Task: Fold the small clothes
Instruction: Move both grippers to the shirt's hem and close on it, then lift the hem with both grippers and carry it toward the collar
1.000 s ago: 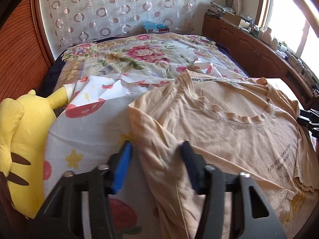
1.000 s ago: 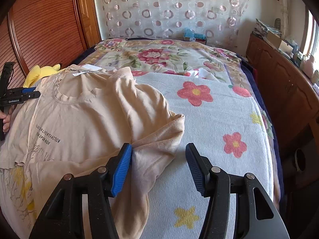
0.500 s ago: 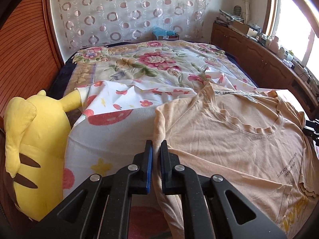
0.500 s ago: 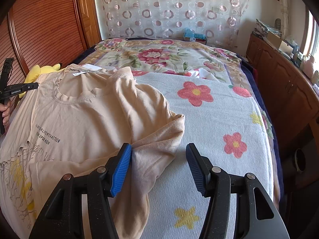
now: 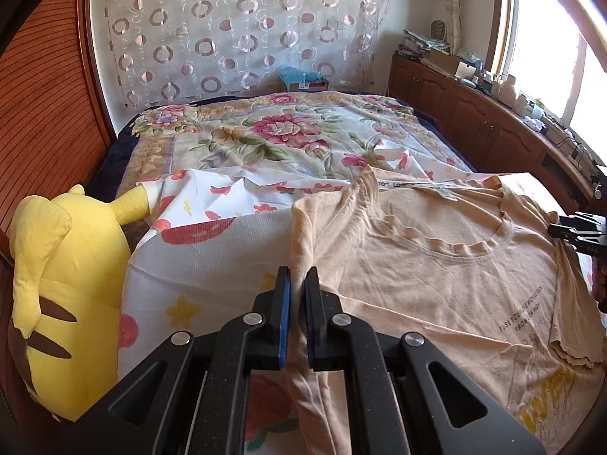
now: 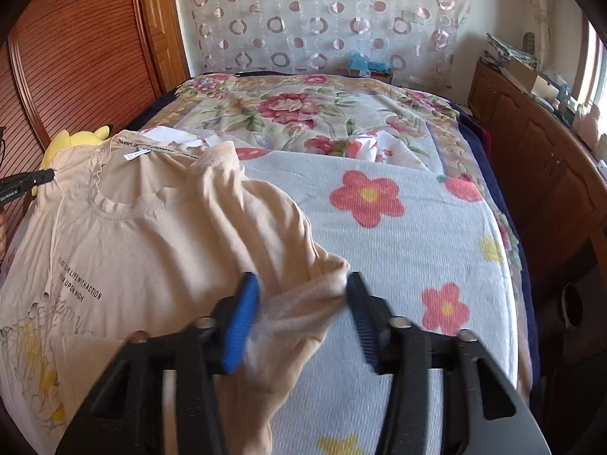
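Note:
A peach T-shirt [image 5: 436, 276] with black lettering lies face up on the bed, collar toward the far end. My left gripper [image 5: 297, 284] is shut on the T-shirt's left sleeve edge and holds the cloth between its pads. In the right wrist view the same T-shirt [image 6: 151, 250] spreads to the left. My right gripper [image 6: 303, 295] is open, its fingers straddling the bunched right sleeve [image 6: 303, 299], and it looks motion-blurred. The right gripper also shows at the right edge of the left wrist view [image 5: 580, 231].
A white flowered towel [image 6: 409, 242] covers the near bed under the shirt, over a floral bedspread [image 5: 273, 140]. A yellow plush toy [image 5: 60, 288] lies at the bed's left edge. A wooden cabinet [image 6: 542, 174] runs along the right; a wooden wardrobe [image 6: 76, 57] stands left.
My left gripper went from open to shut on the left sleeve edge and lifted slightly. My right gripper moved forward and down over the right sleeve, its jaws narrowing.

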### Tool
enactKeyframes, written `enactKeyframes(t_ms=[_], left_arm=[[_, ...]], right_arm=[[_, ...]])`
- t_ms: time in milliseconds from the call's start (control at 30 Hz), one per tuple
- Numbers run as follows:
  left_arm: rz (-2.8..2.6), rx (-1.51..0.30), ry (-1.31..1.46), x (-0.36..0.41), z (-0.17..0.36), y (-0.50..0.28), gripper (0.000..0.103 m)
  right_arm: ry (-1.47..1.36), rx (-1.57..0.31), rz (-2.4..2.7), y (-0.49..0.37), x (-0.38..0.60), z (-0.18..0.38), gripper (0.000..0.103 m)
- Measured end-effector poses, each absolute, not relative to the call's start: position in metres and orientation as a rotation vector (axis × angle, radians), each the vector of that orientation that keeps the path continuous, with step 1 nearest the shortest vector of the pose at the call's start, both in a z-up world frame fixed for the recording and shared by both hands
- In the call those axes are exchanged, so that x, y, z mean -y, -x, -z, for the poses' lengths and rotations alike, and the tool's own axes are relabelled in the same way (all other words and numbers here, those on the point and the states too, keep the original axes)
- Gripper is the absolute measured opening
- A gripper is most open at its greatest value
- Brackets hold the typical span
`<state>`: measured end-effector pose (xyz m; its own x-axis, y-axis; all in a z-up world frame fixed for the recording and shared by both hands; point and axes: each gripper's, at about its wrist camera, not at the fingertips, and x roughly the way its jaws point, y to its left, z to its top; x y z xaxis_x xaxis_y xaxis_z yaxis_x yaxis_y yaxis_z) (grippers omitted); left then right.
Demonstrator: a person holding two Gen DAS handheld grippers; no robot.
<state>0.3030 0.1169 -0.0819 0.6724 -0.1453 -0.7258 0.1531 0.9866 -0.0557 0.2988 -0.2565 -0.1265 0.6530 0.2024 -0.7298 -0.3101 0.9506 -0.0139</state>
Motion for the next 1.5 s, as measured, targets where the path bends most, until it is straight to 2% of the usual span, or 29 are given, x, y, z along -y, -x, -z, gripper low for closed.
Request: enactKeyframes(t_ms=[67,100,400,867,1133,1333,1500], left_arm=[[0.181,-0.802,-0.005,-0.114,0.076,-0.295,0.007],[0.187,-0.797,-0.007,-0.113,0.074,-0.291,0.007],[0.206,-0.719,0.020,-0.109,0.045,-0.229,0.007],[0.215,-0.590,0.062,-0.114,0.022,-0.076,0.006],[0.217,-0.586,0.118,-0.123,0.032,0.008,0.006],[0.231,-0.620,0.070,-0.120,0.028,0.037,0.006],[0.239,-0.688,0.017,-0.107,0.047,0.034,0.007]], right_arm=[[0.127,-0.819,-0.345,-0.299,0.253,0.125,0.007],[0.128,-0.811,-0.355,-0.298,0.251,0.123,0.005],[0.104,-0.613,-0.424,-0.228,0.252,0.078,0.004],[0.039,-0.507,-0.438,-0.094,0.297,0.080,0.004],[-0.042,-0.544,-0.453,-0.008,0.323,0.103,0.004],[0.017,-0.599,-0.420,0.029,0.335,0.097,0.004],[0.066,-0.697,-0.382,0.021,0.327,0.116,0.004]])
